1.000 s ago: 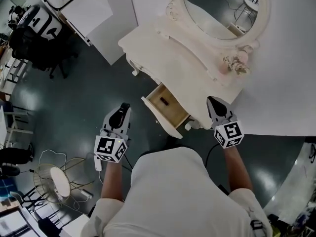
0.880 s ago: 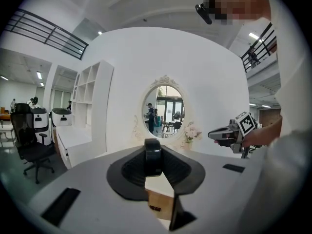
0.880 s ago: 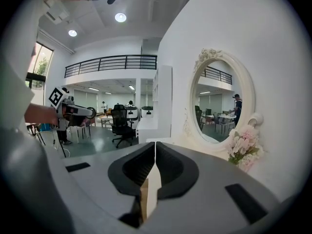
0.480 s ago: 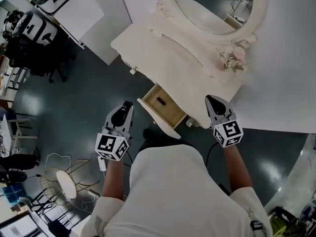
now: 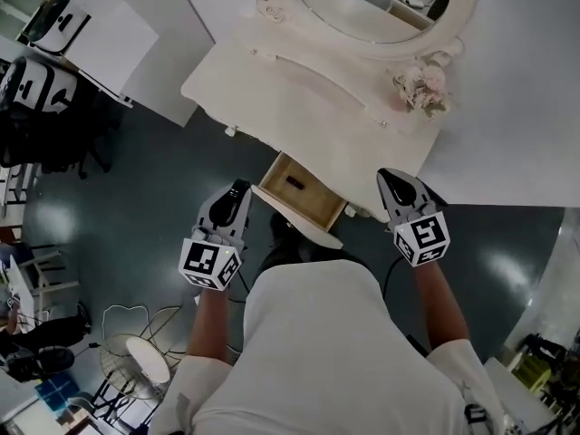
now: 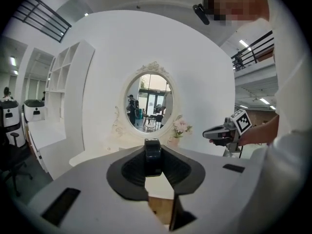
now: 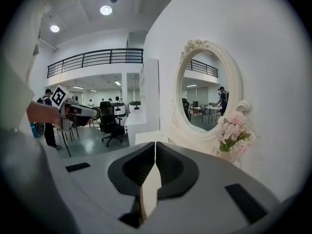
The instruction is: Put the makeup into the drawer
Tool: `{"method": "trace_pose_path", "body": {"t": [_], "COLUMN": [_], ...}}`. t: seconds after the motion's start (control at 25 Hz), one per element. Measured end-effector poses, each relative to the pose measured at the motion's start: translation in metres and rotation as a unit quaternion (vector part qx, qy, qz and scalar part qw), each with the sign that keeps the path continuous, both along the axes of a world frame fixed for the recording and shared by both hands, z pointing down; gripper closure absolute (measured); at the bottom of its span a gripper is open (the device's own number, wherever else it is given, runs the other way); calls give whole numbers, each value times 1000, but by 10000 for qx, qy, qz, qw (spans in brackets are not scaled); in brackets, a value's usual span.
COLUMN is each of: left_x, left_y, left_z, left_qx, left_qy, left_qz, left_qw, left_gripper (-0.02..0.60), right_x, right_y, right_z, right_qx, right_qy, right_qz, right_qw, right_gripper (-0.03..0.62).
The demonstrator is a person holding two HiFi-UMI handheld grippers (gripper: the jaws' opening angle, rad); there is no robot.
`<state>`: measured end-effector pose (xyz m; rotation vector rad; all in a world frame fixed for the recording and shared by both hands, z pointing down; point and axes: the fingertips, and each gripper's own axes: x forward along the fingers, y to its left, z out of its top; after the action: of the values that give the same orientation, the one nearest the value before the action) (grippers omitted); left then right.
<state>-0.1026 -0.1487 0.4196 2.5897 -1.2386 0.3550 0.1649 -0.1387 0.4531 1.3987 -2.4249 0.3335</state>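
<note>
A small black makeup case (image 6: 152, 156) sits upright between the jaws of my left gripper (image 6: 152, 165), which is shut on it. In the head view the left gripper (image 5: 237, 192) hangs just left of the open wooden drawer (image 5: 311, 208) of the white vanity table (image 5: 272, 89). A small dark item (image 5: 294, 184) lies inside the drawer. My right gripper (image 5: 392, 182) is at the drawer's right, over the table's front corner. Its jaws (image 7: 155, 147) are shut with nothing between them.
An oval mirror (image 5: 362, 7) and a pink flower bunch (image 5: 419, 87) stand at the back of the vanity. A white shelf unit (image 5: 100, 34) and black office chairs (image 5: 36, 89) are at the left. A wire stool (image 5: 145, 361) and cables lie on the dark floor behind me.
My left gripper has moved right, closer to the drawer's left corner, still holding the black case. The right gripper has barely shifted.
</note>
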Motion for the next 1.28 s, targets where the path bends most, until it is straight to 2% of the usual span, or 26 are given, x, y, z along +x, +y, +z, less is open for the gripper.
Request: {"method": "trace_pose_path", "body": {"t": [0.28,0.4,0.68,0.88,1.28], "left_x": [5,14,29,41,60], "left_y": [-20,-24,-23,-21,-13], "left_z": [40,67,117,147,235], "left_qx": [-368,-513,-980,-1221,-1537], "left_qy": [-255,-434,-567,-705,-1399], "left_qz": [843,1248,1997,2482,3430], "left_qw": [9954,9899,9733,9584,9161], "left_gripper": [511,511,511,511,511], "right_x": [-22,-31,-42,-45,-63], "right_y": [3,3,20,28,52], "right_z": [19,29,58,78,125], "right_qx": [-306,-399,-717,-930,-1451], "right_qy": [20,49,20,-22,-90], "right_qz": [336,413,849,1118,1478], "right_qw": [9990,9983,9938,9894,9783], "right_gripper": [565,565,565,565,565]}}
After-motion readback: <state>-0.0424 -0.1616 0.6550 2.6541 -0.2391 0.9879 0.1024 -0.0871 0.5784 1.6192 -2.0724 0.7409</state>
